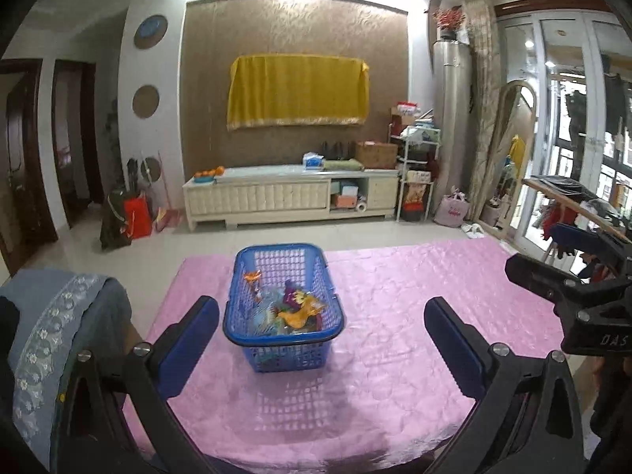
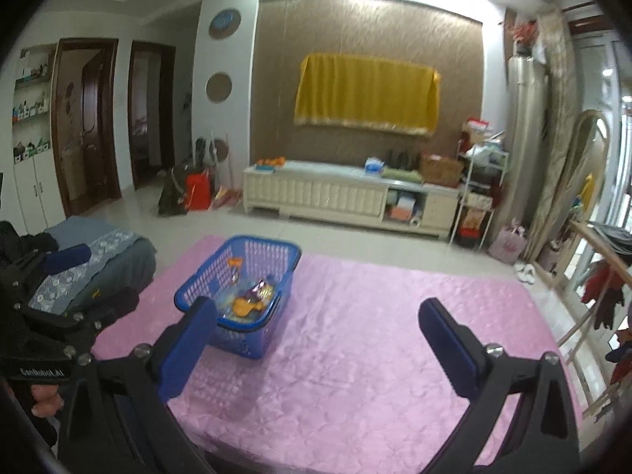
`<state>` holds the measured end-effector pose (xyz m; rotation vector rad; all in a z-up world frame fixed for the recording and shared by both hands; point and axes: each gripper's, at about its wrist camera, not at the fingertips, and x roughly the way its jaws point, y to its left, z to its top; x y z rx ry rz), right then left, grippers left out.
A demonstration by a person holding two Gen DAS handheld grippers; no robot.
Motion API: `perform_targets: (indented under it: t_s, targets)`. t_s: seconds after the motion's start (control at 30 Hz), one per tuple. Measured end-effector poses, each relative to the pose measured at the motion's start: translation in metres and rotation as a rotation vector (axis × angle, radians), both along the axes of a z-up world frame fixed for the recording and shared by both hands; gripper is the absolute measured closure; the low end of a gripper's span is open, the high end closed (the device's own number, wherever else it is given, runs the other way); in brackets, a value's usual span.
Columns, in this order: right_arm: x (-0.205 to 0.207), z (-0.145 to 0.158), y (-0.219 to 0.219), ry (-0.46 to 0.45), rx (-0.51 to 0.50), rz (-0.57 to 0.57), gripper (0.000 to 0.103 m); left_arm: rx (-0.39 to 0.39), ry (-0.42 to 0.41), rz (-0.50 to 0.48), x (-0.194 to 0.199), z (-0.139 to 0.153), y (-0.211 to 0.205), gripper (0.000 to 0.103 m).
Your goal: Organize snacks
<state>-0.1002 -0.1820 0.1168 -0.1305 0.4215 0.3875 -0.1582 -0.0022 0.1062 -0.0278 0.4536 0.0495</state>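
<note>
Here the blue basket (image 1: pixel 282 308) is sitting on the pink-covered tabletop (image 1: pixel 414 316), and it is holding the snack packets (image 1: pixel 294 306): an orange and yellow wrapper lying near the middle, a purple one just above it, a small orange packet leaning against the wall at about 10 o'clock, and pale bluish packets beneath. How many packets there are I cannot tell, since they are overlapping in a heap. The tabletop around the basket is showing only its quilted cloth.

In the left wrist view the left claw (image 1: pixel 322 349) is standing wide open with nothing between its blue pads, and the basket is appearing between the fingers, apart from both. The right claw (image 1: pixel 568 252) is showing at 3 o'clock in that view.

In the right wrist view the right claw (image 2: pixel 316 347) is likewise gaping fully, gripping nothing; the basket (image 2: pixel 237 304) is lying toward 10 o'clock, partly behind the left finger (image 2: pixel 185 343) in the picture. The left claw (image 2: pixel 67 256) is showing at 9 o'clock, beside a grey cushioned seat (image 2: pixel 98 252).
</note>
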Motion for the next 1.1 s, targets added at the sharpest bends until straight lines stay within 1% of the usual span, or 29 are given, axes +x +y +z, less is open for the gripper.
perform_targets:
  t_s: [0.1,0.2,0.33,0.53,0.7,1.1]
  targets:
    - [-0.014,0.003,-0.007,-0.024,0.019,-0.020,0.000,0.015,-0.021,-0.010,-0.011,0.007,-0.008,0.000]
    - [-0.023,0.002,-0.009,-0.025,0.015,-0.018,0.000,0.032,-0.033,-0.025,-0.017,0.011,-0.015,0.000]
    - [-0.031,0.000,-0.013,-0.025,0.033,-0.018,0.000,0.003,-0.046,-0.050,-0.027,0.012,-0.019,0.000]
    - [-0.044,0.001,-0.014,-0.038,0.030,-0.024,0.000,0.012,-0.055,-0.047,-0.035,0.014,-0.019,0.000]
    - [-0.050,0.001,-0.013,-0.046,0.026,-0.032,0.000,0.006,-0.054,-0.052,-0.037,0.009,-0.017,0.000]
    - [-0.055,-0.004,-0.012,-0.022,0.031,-0.032,0.000,0.005,-0.049,-0.054,-0.040,0.008,-0.019,0.000]
